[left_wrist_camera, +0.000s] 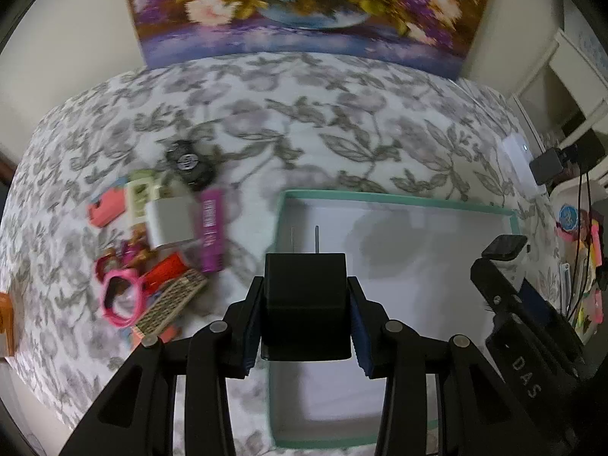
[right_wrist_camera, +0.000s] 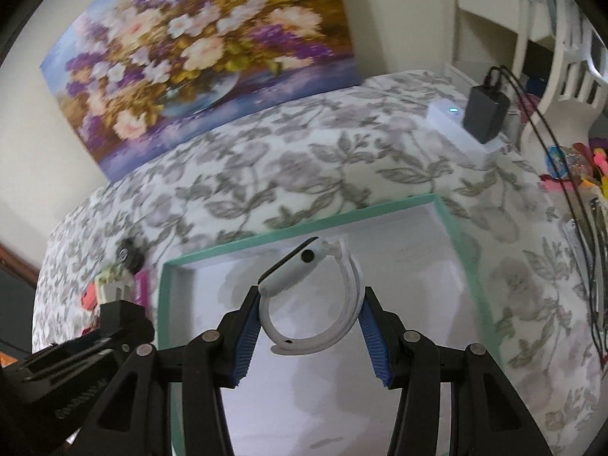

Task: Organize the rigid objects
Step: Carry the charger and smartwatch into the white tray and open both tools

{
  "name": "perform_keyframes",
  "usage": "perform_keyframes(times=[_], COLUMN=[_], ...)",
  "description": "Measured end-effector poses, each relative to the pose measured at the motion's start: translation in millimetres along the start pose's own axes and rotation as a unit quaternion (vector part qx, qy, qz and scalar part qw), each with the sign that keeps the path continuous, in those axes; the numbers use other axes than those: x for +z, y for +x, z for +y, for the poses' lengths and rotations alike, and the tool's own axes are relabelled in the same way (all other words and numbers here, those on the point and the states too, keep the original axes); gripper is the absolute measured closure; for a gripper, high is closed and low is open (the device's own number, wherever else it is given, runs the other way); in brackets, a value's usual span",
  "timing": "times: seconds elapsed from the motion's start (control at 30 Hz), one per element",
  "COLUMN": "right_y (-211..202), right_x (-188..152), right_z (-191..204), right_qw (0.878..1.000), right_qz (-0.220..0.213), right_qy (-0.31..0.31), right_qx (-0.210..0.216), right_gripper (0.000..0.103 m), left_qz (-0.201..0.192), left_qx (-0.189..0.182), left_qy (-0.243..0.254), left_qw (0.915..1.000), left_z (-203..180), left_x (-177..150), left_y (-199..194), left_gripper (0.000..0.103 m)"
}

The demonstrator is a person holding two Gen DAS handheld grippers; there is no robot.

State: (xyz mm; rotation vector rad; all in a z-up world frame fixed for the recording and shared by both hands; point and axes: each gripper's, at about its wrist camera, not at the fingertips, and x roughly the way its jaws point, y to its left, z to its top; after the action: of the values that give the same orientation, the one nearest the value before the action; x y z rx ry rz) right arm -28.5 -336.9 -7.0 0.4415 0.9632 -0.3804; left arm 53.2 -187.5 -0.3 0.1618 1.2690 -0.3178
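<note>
My left gripper (left_wrist_camera: pixel 306 304) is shut on a black plug adapter (left_wrist_camera: pixel 306 296) with two metal prongs, held over the left edge of a teal-rimmed white box (left_wrist_camera: pixel 395 199). My right gripper (right_wrist_camera: pixel 309 319) is shut on a white smartwatch (right_wrist_camera: pixel 304 292) with a looped white band, held above the same box (right_wrist_camera: pixel 304 241). The right gripper also shows at the right of the left wrist view (left_wrist_camera: pixel 505 266). A pile of small objects lies left of the box: a white charger (left_wrist_camera: pixel 169 222), a purple tube (left_wrist_camera: pixel 211 228), pink glasses (left_wrist_camera: pixel 119 296), a black round item (left_wrist_camera: pixel 190 163).
The box and pile rest on a grey floral cloth (left_wrist_camera: pixel 304 121). A flower painting (left_wrist_camera: pixel 304 7) leans on the wall behind. A white power strip (right_wrist_camera: pixel 456 125) with a black adapter (right_wrist_camera: pixel 486 114) and cables sits far right, next to colourful clutter (right_wrist_camera: pixel 570 167).
</note>
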Motion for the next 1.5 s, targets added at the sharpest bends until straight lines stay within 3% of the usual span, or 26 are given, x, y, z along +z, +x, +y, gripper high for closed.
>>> perform_keyframes(times=[0.5, 0.9, 1.07, 1.33, 1.5], right_y=[30, 34, 30, 19, 17], right_x=[4, 3, 5, 8, 7], right_z=[-21, -20, -17, -23, -23], right_qw=[0.999, 0.998, 0.998, 0.998, 0.998], right_qz=[0.038, 0.05, 0.046, 0.038, 0.038], right_qy=[0.008, -0.004, -0.011, 0.0, 0.003], right_qx=[-0.018, -0.037, -0.039, -0.047, -0.051], right_gripper=[0.05, 0.048, 0.039, 0.019, 0.009], left_qz=[0.015, 0.014, 0.006, -0.016, -0.027], left_qx=[0.014, 0.019, 0.014, 0.013, 0.013], left_qy=[0.028, 0.025, 0.022, -0.011, -0.019], left_qw=[0.9994, 0.9994, 0.9996, 0.9997, 0.9994], left_z=[-39, -39, -36, -15, -4], left_x=[12, 11, 12, 12, 10], left_y=[48, 53, 45, 33, 30], left_gripper=[0.061, 0.061, 0.059, 0.022, 0.017])
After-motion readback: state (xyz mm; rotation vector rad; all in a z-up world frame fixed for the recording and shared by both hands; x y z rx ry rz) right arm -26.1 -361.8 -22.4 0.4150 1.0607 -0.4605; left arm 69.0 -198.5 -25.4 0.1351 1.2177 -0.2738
